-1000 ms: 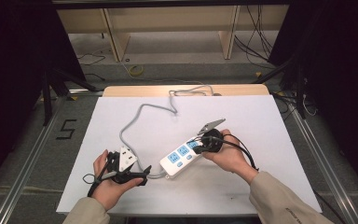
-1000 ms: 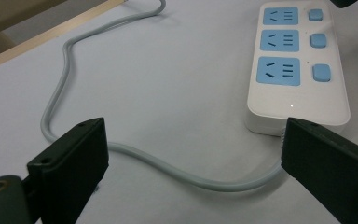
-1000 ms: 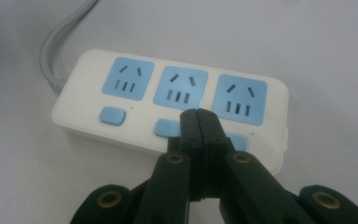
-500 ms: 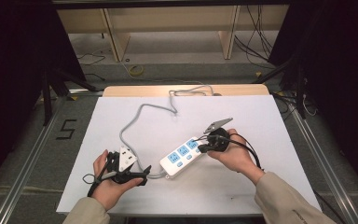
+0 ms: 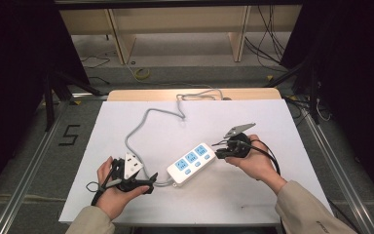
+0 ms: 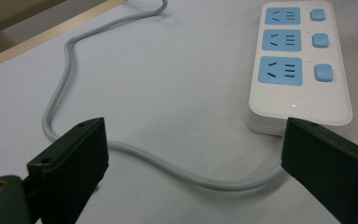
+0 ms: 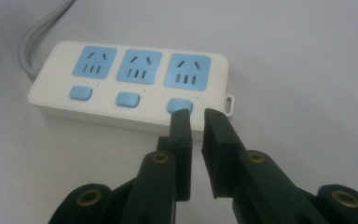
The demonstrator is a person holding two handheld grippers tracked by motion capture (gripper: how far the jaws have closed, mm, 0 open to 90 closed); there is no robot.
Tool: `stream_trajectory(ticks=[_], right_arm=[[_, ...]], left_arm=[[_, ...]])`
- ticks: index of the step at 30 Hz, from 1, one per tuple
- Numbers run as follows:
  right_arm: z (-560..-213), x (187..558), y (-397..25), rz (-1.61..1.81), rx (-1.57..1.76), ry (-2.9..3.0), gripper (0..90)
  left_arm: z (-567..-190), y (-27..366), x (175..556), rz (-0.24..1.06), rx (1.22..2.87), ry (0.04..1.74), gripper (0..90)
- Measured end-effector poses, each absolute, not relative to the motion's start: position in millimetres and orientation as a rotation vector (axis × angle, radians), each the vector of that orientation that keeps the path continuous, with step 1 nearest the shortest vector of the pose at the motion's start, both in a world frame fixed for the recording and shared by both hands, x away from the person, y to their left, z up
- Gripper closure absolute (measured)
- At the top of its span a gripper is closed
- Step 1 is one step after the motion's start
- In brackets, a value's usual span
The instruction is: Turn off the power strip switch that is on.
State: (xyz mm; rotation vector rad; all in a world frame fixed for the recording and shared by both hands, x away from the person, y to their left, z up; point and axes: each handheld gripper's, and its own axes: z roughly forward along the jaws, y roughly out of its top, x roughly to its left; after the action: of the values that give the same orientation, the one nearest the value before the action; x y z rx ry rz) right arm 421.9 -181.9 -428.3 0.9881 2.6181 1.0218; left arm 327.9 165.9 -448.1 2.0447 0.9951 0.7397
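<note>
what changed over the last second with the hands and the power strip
The right gripper drew back a little from the power strip toward the table's right; its nearly closed jaws hold nothing. The left gripper, jaws open, the strip and its grey cable kept their places.

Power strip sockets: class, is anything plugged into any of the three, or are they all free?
All free. The three blue sockets on the power strip show bare slots; its grey cable runs from one end.

From above the table's (image 5: 292, 126) near edge we look forward and down; our two gripper views sit low and close, sharing the power strip (image 5: 191, 163) (image 6: 298, 56) (image 7: 130, 84).
</note>
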Motion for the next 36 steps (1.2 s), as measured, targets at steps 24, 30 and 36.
stream_trajectory(ticks=[24,30,36], right_arm=[[-426,418,-215,1.023,1.03,2.555,64.2],[-425,415,-222,1.032,1.045,2.534,59.9],[-425,412,-227,1.024,1.057,2.524,54.1]], left_arm=[[-448,167,328,0.736,2.047,1.0,7.0],[-449,167,328,0.735,2.05,0.999,7.0],[-448,167,328,0.743,2.04,1.005,6.8]])
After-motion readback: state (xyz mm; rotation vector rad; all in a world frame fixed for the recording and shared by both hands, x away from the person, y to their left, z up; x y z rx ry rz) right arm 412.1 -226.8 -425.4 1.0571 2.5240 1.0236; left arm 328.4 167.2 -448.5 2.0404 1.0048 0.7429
